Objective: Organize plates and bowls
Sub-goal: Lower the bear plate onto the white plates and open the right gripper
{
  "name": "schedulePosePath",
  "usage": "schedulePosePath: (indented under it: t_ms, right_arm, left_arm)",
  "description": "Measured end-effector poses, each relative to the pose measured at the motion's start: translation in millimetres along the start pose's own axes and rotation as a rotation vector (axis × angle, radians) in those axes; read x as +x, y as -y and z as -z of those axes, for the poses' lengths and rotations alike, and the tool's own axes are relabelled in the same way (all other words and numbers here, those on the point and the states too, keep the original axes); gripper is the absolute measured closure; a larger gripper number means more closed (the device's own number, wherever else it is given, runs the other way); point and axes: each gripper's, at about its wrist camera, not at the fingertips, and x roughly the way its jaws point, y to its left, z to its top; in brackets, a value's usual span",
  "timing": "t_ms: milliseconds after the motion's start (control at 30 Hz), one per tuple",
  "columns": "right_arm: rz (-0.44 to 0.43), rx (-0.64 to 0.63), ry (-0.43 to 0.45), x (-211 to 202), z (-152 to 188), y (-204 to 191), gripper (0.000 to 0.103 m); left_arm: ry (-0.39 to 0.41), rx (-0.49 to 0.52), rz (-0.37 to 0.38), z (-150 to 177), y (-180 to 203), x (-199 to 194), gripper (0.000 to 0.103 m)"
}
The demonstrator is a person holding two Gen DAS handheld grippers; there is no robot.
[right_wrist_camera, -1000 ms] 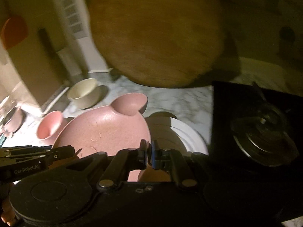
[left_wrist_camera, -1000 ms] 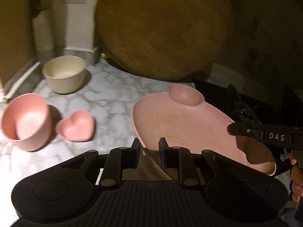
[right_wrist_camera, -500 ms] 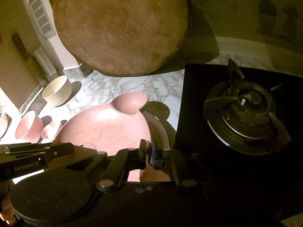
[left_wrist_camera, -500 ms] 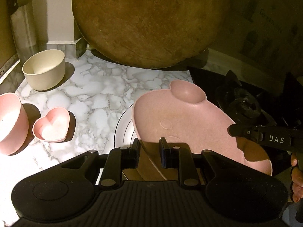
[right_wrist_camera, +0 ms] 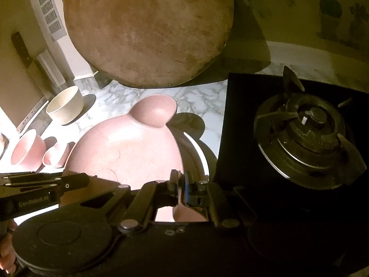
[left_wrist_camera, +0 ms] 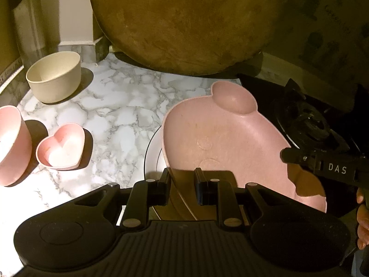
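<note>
A pink pig-shaped plate [left_wrist_camera: 221,138] with ear bumps is held between both grippers, tilted above a white plate [left_wrist_camera: 152,152] on the marble counter. My left gripper [left_wrist_camera: 182,184] is shut on the plate's near rim. My right gripper [right_wrist_camera: 181,184] is shut on the plate's [right_wrist_camera: 129,152] other rim, over the white plate [right_wrist_camera: 200,154]. A cream bowl [left_wrist_camera: 54,78], a pink bowl [left_wrist_camera: 11,143] and a pink heart-shaped dish [left_wrist_camera: 61,147] stand at the left.
A large round wooden board [left_wrist_camera: 184,23] leans against the back wall. A black gas hob with a burner [right_wrist_camera: 306,129] lies at the right. A knife [right_wrist_camera: 25,55] hangs on the left wall.
Both grippers have carried the pink pig plate to the right, over the white plate near the hob. The bowls at the left have shifted in view.
</note>
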Motion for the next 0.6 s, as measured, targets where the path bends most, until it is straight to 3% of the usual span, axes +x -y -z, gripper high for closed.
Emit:
schedulePosePath:
  t_ms: [300,467,600]
  right_arm:
    - [0.028,-0.021,-0.009,0,-1,-2,0.097]
    - [0.032,-0.013,-0.008,-3,0,-3,0.083]
    - [0.051,0.002,0.004,-10,1,-2,0.080]
  left_arm:
    - [-0.037,0.004,0.034,4,-3,8,0.083]
    - [-0.025,0.021,0.023,4,-3,3,0.083]
    - [-0.015,0.029,0.032,5,-5,-6,0.083]
